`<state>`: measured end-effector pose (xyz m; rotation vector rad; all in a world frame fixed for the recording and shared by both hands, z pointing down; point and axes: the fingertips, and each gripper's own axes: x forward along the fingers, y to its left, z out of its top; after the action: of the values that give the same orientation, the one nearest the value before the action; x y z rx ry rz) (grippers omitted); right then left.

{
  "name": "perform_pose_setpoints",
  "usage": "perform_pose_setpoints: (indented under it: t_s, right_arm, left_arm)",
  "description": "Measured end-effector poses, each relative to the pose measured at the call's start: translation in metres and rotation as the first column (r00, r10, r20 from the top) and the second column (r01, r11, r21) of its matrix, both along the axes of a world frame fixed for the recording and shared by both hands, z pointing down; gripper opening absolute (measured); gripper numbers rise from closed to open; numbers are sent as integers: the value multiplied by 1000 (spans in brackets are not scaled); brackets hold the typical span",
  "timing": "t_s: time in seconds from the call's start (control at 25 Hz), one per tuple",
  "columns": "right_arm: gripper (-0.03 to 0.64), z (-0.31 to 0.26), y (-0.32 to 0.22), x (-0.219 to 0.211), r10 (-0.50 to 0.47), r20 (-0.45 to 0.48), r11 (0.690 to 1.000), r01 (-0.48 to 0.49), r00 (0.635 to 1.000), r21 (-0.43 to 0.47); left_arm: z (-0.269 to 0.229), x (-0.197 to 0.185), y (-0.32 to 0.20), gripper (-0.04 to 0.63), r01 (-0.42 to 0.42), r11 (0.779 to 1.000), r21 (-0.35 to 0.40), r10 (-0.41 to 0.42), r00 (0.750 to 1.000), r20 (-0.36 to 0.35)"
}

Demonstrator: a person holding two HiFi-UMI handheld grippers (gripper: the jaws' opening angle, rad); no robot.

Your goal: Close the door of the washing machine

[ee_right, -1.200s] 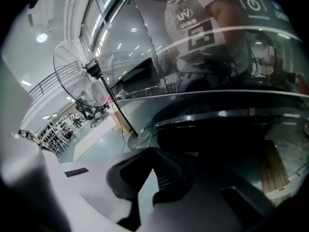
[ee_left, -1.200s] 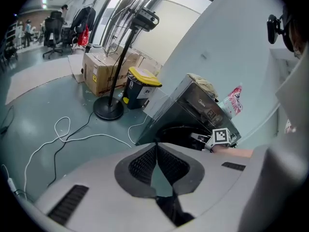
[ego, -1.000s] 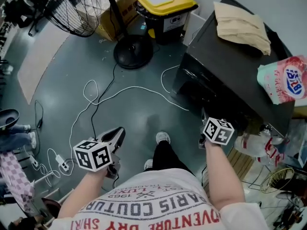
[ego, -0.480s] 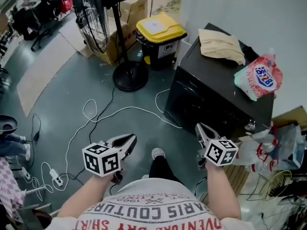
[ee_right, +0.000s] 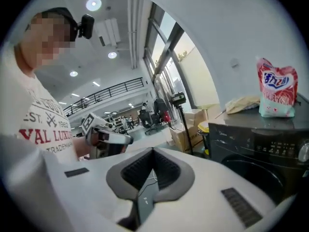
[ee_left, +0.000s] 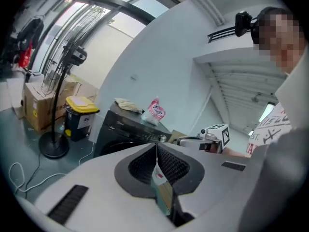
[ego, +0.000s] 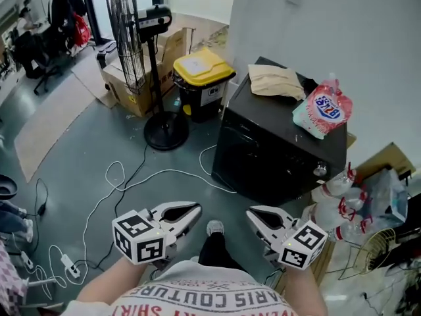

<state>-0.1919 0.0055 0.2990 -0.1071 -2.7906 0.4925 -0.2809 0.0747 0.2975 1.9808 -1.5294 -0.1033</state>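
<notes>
A: What takes up the most room?

B: The grey floor (ego: 72, 130), then the black washing machine (ego: 283, 147) at the far right, against the white wall. Both grippers are well apart from it, near the person's body.

A: Is its door shut?

B: That's hard to tell from the head view, because the front is black on black. In the right gripper view the round door (ee_right: 253, 170) seems to lie flush with the front, though the picture's edge cuts it off.

A: What's on top of the machine?

B: A crumpled beige cloth (ego: 276, 81) lies on the far part. A red-and-pink bag (ego: 322, 112) stands to its right.

A: And left of the machine?

B: There is a standing fan (ego: 152, 68), its cage cut off by the top edge. A yellow-lidded bin (ego: 200, 71) stands just beside the machine, and cardboard boxes (ego: 125, 84) are partly hidden behind the fan.

A: The grippers?

B: The left gripper (ego: 196, 208) has its jaws pressed together with nothing between them. Its own view shows only a thin seam. The right gripper (ego: 252, 211) is the same, closed tip to tip and empty.

A: Anything smaller?

B: Plastic bottles (ego: 332, 193) crowd the machine's near right side, partly hidden. A white cable (ego: 164, 173) loops over the floor. A small silver knob (ego: 320, 170) sits at the front's right end.
</notes>
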Motion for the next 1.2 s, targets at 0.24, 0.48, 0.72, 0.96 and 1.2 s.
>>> perform_pose_setpoints:
  t_s: [0.24, 0.48, 0.72, 0.96, 1.2]
  right_arm:
    - [20, -41, 21, 25, 8, 76, 997, -14, 997, 72]
    - [20, -44, 25, 40, 52, 98, 996, -59, 994, 74]
    - [20, -47, 27, 46, 75, 113, 994, -84, 991, 72]
    - [20, -54, 24, 47, 99, 119, 991, -109, 988, 77]
    - [20, -64, 25, 47, 115, 135, 987, -129, 984, 98]
  left_arm:
    - [-36, 20, 1, 32, -70, 994, 87, 69, 997, 24]
    - [-51, 38, -5, 32, -145, 981, 131, 136, 988, 75]
    - [-48, 42, -4, 32, -152, 981, 119, 142, 986, 92]
    - [-47, 49, -2, 32, -167, 980, 107, 157, 983, 97]
    - [-54, 50, 0, 32, -179, 976, 122, 165, 979, 117]
